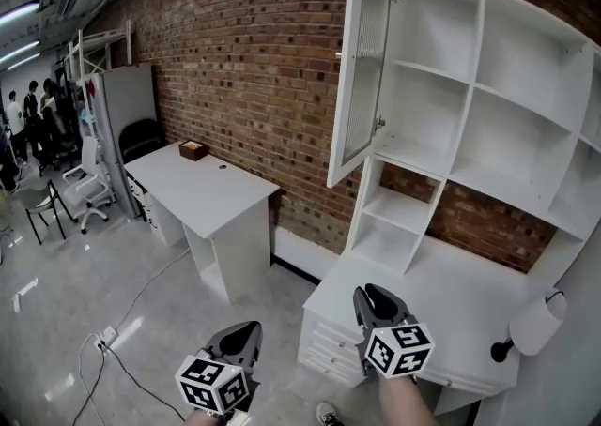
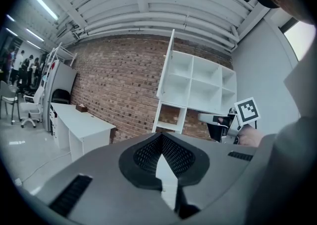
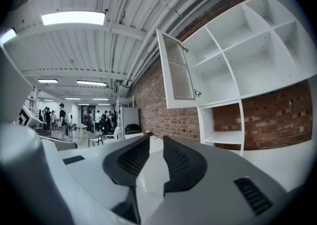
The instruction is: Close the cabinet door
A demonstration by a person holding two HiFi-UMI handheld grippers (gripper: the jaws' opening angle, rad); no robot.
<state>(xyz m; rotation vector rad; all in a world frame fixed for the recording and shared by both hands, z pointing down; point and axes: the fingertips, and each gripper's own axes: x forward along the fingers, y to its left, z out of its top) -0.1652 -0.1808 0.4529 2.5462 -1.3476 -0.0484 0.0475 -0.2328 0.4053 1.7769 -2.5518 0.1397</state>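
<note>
The white cabinet door [image 1: 362, 68] with a ribbed glass panel stands swung wide open at the left side of the white shelf unit [image 1: 479, 86] on the brick wall; it also shows in the left gripper view [image 2: 166, 70] and the right gripper view [image 3: 178, 73]. My right gripper [image 1: 376, 297] hovers low over the white desk [image 1: 451, 293], well below the door, its jaws a little apart with nothing between them [image 3: 156, 142]. My left gripper [image 1: 242, 332] is lower left over the floor, tips together and empty [image 2: 161, 137]. Neither gripper touches the door.
A second white desk [image 1: 202, 190] with a small brown box [image 1: 193, 149] stands along the wall to the left. A white roll on a black holder [image 1: 535, 326] sits at the desk's right end. A cable [image 1: 122, 321] crosses the floor. Chairs and people [image 1: 38, 114] are far left.
</note>
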